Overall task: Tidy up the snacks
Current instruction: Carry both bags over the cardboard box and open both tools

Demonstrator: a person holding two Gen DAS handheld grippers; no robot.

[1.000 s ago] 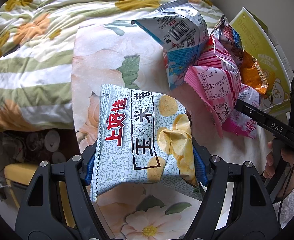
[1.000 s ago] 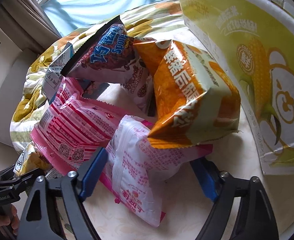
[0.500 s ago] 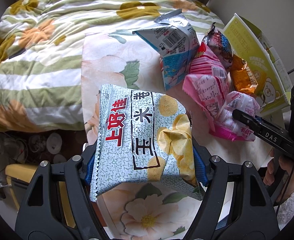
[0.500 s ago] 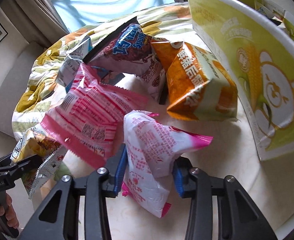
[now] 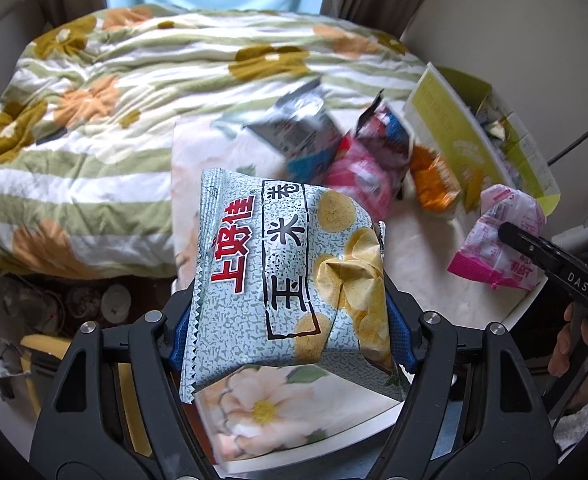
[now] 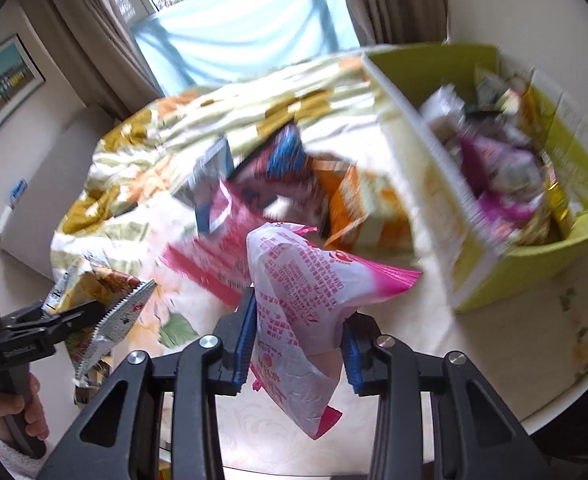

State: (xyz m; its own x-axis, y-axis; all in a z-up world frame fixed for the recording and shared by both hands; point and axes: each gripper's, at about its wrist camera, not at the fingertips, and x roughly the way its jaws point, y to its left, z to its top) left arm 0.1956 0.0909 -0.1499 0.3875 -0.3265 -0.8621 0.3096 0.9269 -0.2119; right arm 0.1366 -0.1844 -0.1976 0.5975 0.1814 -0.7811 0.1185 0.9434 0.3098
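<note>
My left gripper is shut on a grey-green corn-chip bag and holds it above the floral table. My right gripper is shut on a white-and-pink snack bag, lifted off the table; that bag also shows at the right of the left wrist view. A green-yellow cardboard box with several snack bags inside stands to the right. A pile of loose bags lies on the table: a pink one, an orange one, a dark one and a grey-blue one.
A bed with a floral green-striped quilt lies behind and left of the table. The table's round edge curves at the near right. Small items lie on the floor at the left. A window with curtains is at the back.
My right gripper has shut on the white-and-pink bag and lifted it up and back from the pile. My left gripper, still holding the corn-chip bag, has also risen and drawn back.
</note>
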